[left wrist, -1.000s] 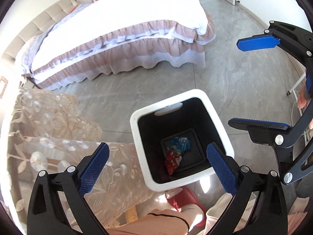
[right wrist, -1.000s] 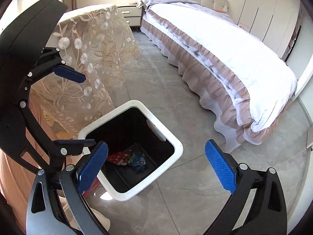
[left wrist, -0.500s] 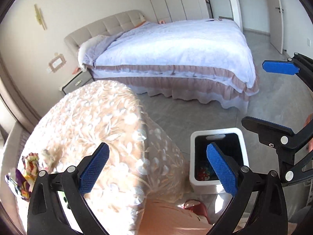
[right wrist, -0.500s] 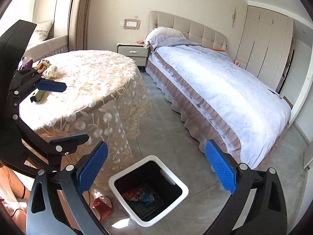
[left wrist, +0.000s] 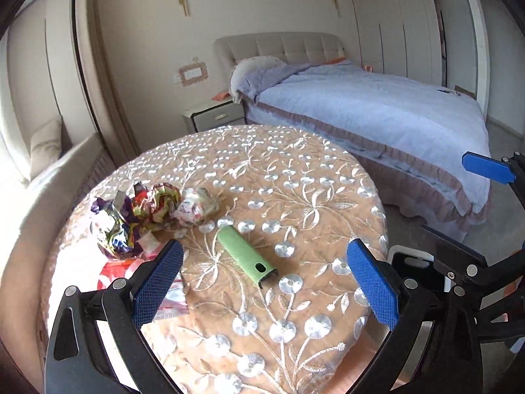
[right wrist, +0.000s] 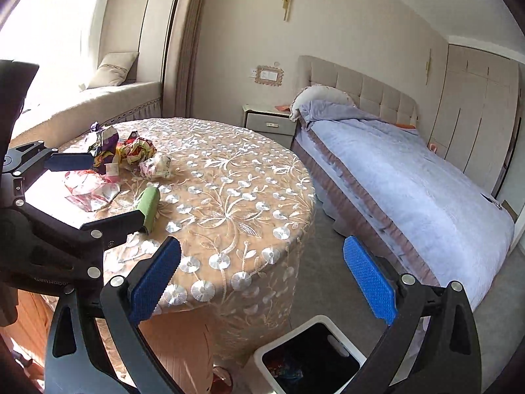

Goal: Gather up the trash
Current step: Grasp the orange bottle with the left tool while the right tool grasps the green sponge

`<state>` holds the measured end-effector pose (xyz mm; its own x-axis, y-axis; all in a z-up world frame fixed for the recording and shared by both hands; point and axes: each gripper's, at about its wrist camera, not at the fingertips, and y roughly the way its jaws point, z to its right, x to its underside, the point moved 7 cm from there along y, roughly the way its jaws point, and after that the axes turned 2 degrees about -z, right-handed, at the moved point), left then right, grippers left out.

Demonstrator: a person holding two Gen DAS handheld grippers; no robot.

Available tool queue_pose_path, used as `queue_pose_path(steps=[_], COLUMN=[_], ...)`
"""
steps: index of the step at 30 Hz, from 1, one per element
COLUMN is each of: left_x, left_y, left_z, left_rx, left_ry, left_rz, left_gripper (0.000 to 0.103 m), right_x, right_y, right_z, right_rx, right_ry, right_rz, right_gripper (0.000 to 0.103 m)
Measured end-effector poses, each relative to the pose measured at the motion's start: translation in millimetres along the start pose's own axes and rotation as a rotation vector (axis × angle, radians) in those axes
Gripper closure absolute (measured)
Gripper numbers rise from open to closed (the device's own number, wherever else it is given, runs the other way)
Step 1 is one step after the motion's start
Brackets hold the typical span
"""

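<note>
Both tools have swung up from the trash bin to the tabletop, wide open, empty. Left tool hovers near the green tube; crumpled wrappers beside it might slip loose.

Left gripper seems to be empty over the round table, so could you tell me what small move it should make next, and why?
Probably ease the left gripper forward and leftward toward the white crumpled paper ball. Its jaws are open and hold nothing, several crumpled wrappers lie on the lace-covered round table, and the white-rimmed black bin stands on the floor beside it.
</note>
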<state>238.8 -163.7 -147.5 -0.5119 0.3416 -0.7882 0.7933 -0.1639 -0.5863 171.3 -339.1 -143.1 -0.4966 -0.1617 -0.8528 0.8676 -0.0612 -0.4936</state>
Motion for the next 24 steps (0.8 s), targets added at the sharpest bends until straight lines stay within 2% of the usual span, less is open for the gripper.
queue_pose_path(steps=[8,13,15,18,24], left_x=[25.4,51.6,61.8,74.7,82.6], left_y=[5.1,24.4,35.0,49.3,65.7], left_z=[-80.8,-141.1,-160.3,-178.0,-196.3], left_rx=[-0.146,-0.261,-0.268,-0.307,-0.307], left_ry=[-0.134,-0.273,-0.329,-0.347,-0.408], left_rz=[-0.039,-0.118,-0.155,-0.210,-0.247], left_gripper=[0.005,0.005,0.005,0.005,0.005], right_x=[-22.3,-30.4,-31.0,-31.6,-27.7], right_y=[25.9,46.5,54.4,66.8,98.9], right_z=[-63.4,-88.2,-94.8,-102.2,-113.5], right_rx=[-0.098,-0.125,-0.136,-0.155,-0.162], right_ry=[-0.027,-0.044,-0.042,-0.040,-0.050], right_rz=[0.005,-0.010,-0.020,-0.040,-0.116], right_gripper=[0.004,0.004,0.004,0.004,0.004])
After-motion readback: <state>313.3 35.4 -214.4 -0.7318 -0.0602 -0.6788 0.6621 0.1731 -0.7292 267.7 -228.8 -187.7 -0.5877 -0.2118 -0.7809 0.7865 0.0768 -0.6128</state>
